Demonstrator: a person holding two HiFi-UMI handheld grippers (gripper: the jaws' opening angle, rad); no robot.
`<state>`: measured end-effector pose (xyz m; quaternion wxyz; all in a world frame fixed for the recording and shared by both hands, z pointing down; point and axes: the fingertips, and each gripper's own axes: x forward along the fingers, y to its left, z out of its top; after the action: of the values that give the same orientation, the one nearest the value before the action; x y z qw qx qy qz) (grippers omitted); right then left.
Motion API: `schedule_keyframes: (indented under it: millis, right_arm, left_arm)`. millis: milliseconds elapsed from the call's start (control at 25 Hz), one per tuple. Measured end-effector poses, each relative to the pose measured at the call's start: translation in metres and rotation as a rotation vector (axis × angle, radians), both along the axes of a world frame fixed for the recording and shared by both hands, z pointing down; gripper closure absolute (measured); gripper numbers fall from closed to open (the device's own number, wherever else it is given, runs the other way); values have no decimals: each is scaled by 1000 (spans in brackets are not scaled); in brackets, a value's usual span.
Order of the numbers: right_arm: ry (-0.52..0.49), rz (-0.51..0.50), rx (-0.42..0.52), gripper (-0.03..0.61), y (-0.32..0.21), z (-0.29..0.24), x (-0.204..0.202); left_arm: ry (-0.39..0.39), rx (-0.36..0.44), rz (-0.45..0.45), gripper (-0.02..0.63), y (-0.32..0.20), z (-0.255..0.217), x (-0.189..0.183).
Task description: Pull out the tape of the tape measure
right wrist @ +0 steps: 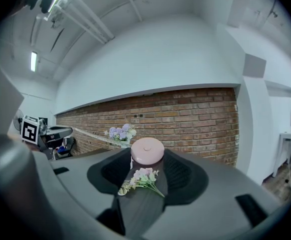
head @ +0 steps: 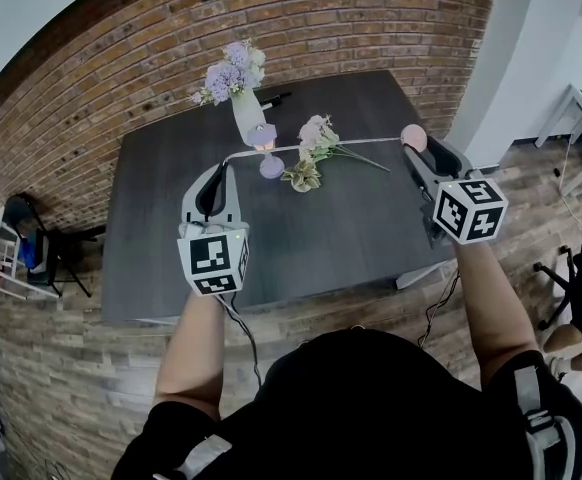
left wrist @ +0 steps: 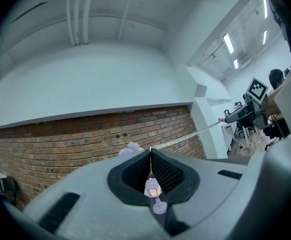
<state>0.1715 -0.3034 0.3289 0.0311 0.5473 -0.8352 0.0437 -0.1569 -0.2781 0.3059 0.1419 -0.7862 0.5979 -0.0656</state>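
Head view: dark grey table point(head: 351, 228) set against a curved brick wall point(head: 301, 28); wood-look plank floor point(head: 61, 368) around it; white column point(head: 516, 58) at right; 2 forearms reach in from below, 1 gripper each.

Left gripper point(head: 227, 161) is over the table's left half, pointing level; left gripper view shows its jaws pinched together on the thin end of the tape point(head: 371, 142), nothing else in the grip.

Right gripper point(head: 414, 146) is at the table's right edge; its jaws stand fairly wide, clamped on the round pink tape measure point(head: 414, 138); right gripper view shows the case point(right wrist: 147, 150) seated between both pads.

Tape is drawn out in a near-straight line between the 2 grippers, above the tabletop, not resting on it; left gripper view shows it running off to the right point(left wrist: 205, 129) toward the other gripper.

On the table: white vase point(head: 249, 116) of purple flowers near the wall; small lantern ornament point(head: 264, 138) just in front of it; loose flower sprig point(head: 316, 133) lying flat near centre, under the tape line.

Both gripper views: white upper wall above the brick; white ceiling point(right wrist: 135, 44) with strip lights.
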Motion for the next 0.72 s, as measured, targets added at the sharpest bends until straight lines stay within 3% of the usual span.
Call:
schedule_keyframes:
  millis: [720]
  right_arm:
    - [2, -20, -8, 376, -2, 4, -10]
  left_arm:
    - [11, -15, 17, 601, 1, 6, 0]
